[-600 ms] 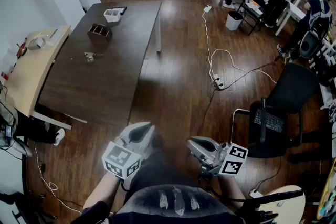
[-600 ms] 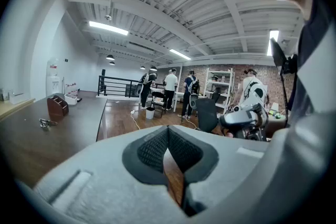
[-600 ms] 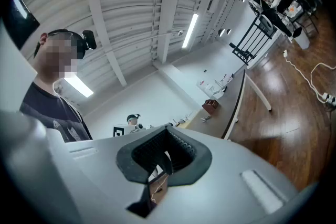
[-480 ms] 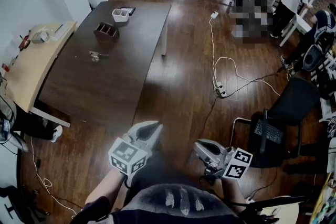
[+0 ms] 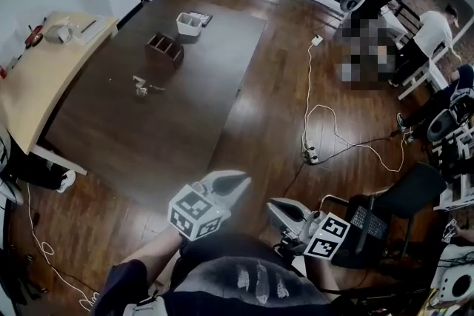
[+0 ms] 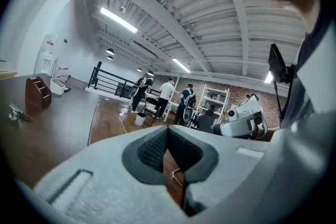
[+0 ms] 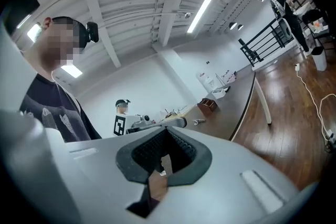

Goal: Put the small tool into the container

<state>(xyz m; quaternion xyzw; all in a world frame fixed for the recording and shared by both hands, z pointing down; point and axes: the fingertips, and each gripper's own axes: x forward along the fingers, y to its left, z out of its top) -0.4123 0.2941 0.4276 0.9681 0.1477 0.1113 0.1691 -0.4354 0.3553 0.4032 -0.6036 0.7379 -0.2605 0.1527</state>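
The small metal tool point(image 5: 141, 86) lies on the dark table point(image 5: 148, 137), well ahead of both grippers. Behind it stands a brown divided container point(image 5: 164, 48), and a white container point(image 5: 190, 23) stands further back. My left gripper point(image 5: 238, 183) is held close to my body, off the table's near edge, shut and empty. My right gripper point(image 5: 272, 206) is beside it, also shut with nothing in it. In the left gripper view the shut gripper point(image 6: 168, 135) points past the tool point(image 6: 16, 112) and brown container point(image 6: 37, 93). In the right gripper view the gripper point(image 7: 167, 136) faces the tool point(image 7: 198, 122).
A beige desk point(image 5: 44, 78) adjoins the table's left side. White cables point(image 5: 326, 122) and a power strip point(image 5: 311, 154) lie on the wood floor to the right. A black chair point(image 5: 400, 196) stands near my right arm. People point(image 5: 433, 33) stand at desks far right.
The head view has swung so the table sits nearer the picture's centre. Both grippers have stayed shut near my body, and the left one has shifted right and up a little.
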